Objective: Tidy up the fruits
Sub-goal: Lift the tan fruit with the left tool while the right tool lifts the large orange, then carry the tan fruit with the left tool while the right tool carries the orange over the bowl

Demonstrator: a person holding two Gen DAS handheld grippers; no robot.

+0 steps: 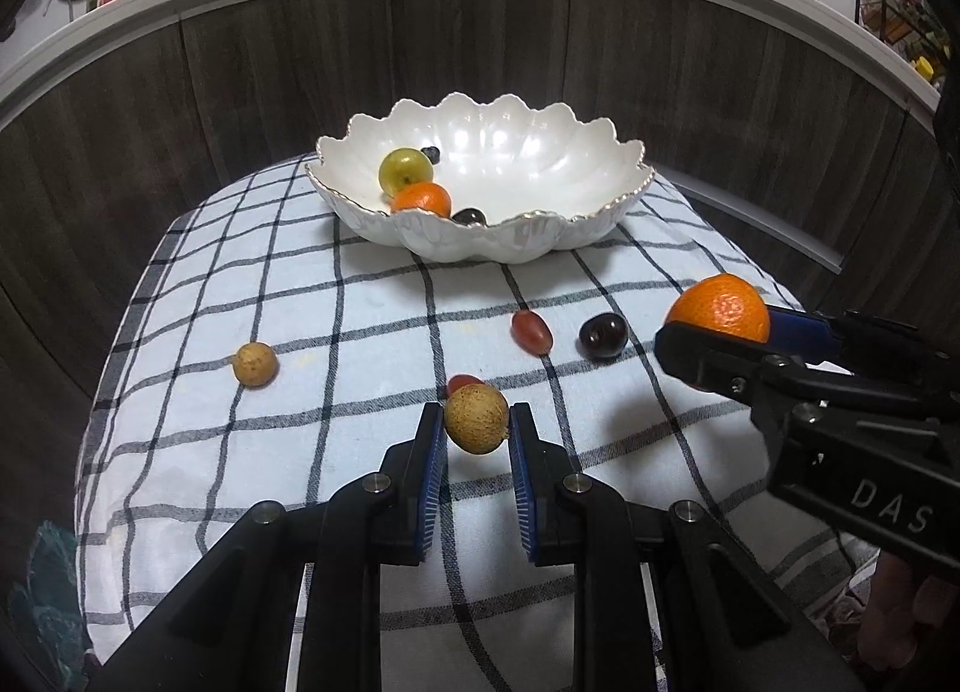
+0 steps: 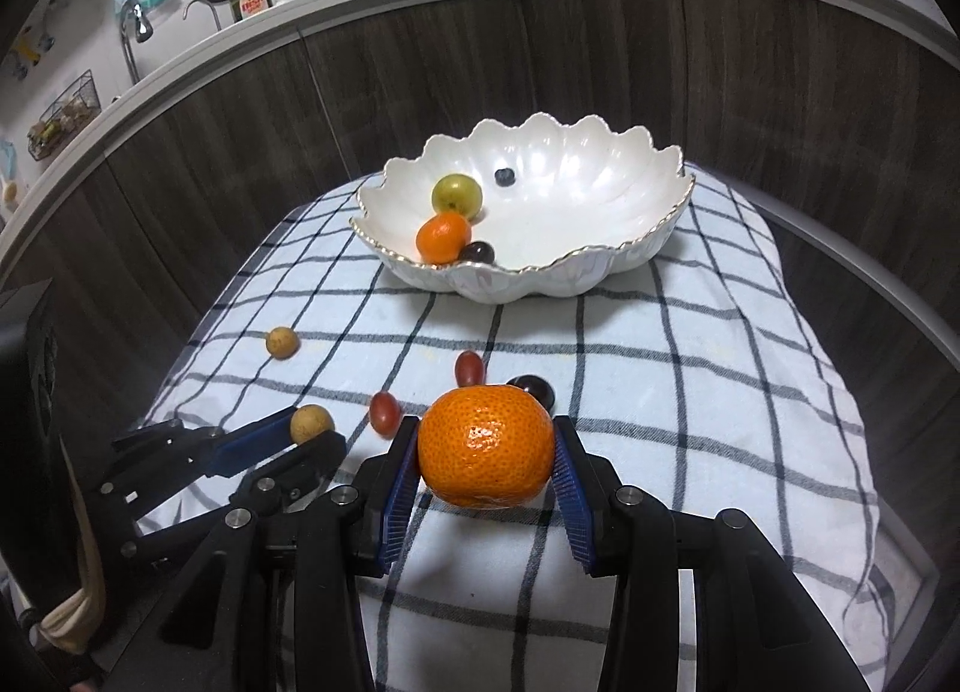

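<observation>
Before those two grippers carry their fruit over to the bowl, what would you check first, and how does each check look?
1. Left gripper shut on the tan fruit: ok.
2. Right gripper shut on the large mandarin: ok.
3. Both fruits lifted off the checked cloth: cannot tell.
4. Room in the white bowl: ok, its right half is bare.
5. Way to the bowl: not ok low down; red grape and dark fruit lie between.
</observation>
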